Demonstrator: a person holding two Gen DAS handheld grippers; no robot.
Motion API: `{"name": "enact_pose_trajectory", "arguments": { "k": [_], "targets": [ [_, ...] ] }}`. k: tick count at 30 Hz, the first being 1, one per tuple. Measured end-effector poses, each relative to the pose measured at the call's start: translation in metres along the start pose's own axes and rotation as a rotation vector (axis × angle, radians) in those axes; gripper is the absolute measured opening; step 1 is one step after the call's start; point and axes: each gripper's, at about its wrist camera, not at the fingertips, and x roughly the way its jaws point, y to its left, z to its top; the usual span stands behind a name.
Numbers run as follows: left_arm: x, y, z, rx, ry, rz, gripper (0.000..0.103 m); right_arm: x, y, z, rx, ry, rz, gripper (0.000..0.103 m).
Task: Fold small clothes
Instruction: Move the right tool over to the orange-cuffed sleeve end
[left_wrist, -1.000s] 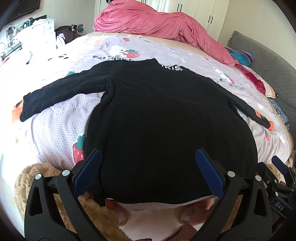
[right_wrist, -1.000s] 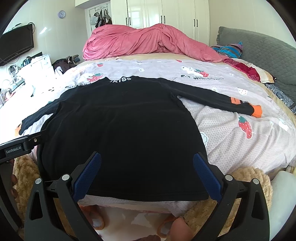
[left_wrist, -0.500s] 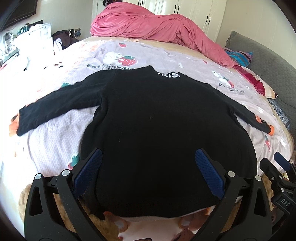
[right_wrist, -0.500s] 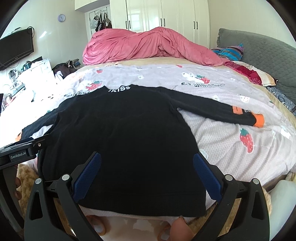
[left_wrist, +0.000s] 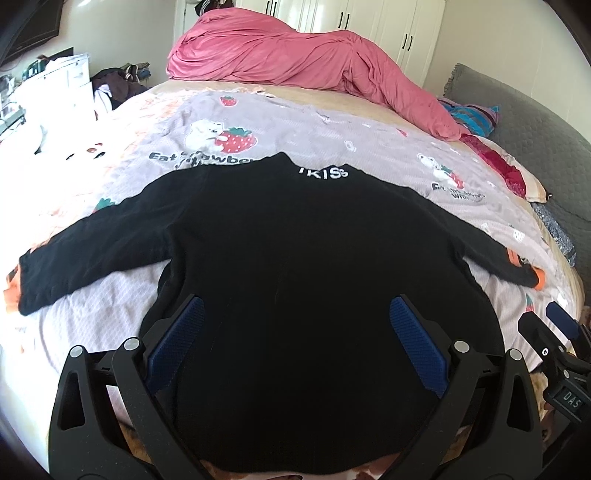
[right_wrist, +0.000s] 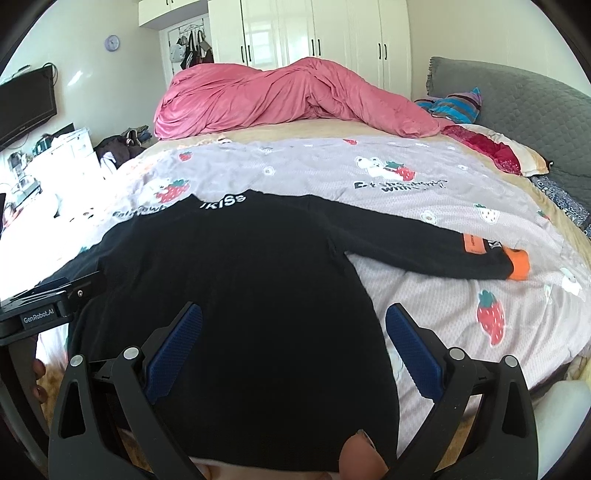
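Observation:
A black long-sleeved top (left_wrist: 303, 258) (right_wrist: 236, 288) lies flat on the bed, both sleeves spread out, white lettering at the neck. Its sleeve cuffs are orange (right_wrist: 519, 264). My left gripper (left_wrist: 295, 343) hovers over the lower hem area, jaws wide open with nothing between them. My right gripper (right_wrist: 293, 341) is likewise open above the hem's right half. In the left wrist view the right gripper (left_wrist: 561, 354) shows at the lower right edge. The left gripper (right_wrist: 48, 306) shows at the left edge of the right wrist view.
The top rests on a lilac strawberry-print sheet (left_wrist: 332, 125) (right_wrist: 424, 206). A pink duvet (left_wrist: 303, 55) is heaped at the far side. A grey headboard (right_wrist: 524, 107) and pillows lie to the right. White furniture (left_wrist: 55, 85) stands at the left.
Both grippers have moved forward over the top, so the hem now sits lower in both views. Both jaws stay open.

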Motion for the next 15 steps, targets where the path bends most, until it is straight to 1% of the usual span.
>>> {"name": "enact_pose_trajectory", "arguments": {
  "k": [7,11,15],
  "targets": [
    [0.015,-0.011,0.027,0.003,-0.001,-0.01,0.095,0.021,-0.007,0.024,0.034,0.006,-0.001,0.099],
    [0.031,-0.014,0.043,-0.029,0.02,-0.026,0.095,0.034,-0.011,0.041,0.055,-0.004,0.001,0.099],
    [0.042,-0.021,0.054,-0.021,0.024,-0.022,0.095,0.044,-0.015,0.057,0.073,-0.012,-0.006,0.099]
  ]
}}
